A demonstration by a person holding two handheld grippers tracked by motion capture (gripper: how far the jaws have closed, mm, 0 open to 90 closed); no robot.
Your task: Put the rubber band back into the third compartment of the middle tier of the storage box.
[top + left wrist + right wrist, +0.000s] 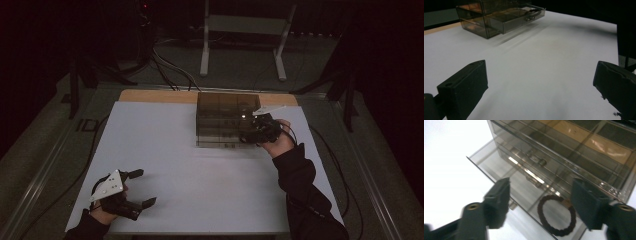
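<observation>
A smoky clear drawer box (227, 119) stands at the back of the white table (200, 180). Its bottom drawer (524, 187) is pulled out, and a dark brown hair tie (556, 215) lies flat in it near the front corner. My right gripper (540, 185) hovers open just above that drawer, with the hair tie below and between the jaws, untouched. In the high view the right gripper (250, 132) sits at the box's right front. My left gripper (146, 187) rests open near the table's front left corner with nothing between its jaws (540, 66). It faces the drawer box (499, 15).
The white sheet leaves a wooden strip (150, 95) bare along the table's back edge. A white metal stand (245, 25) and cables (170, 70) lie on the floor beyond. Wide bare table separates the left gripper from the box.
</observation>
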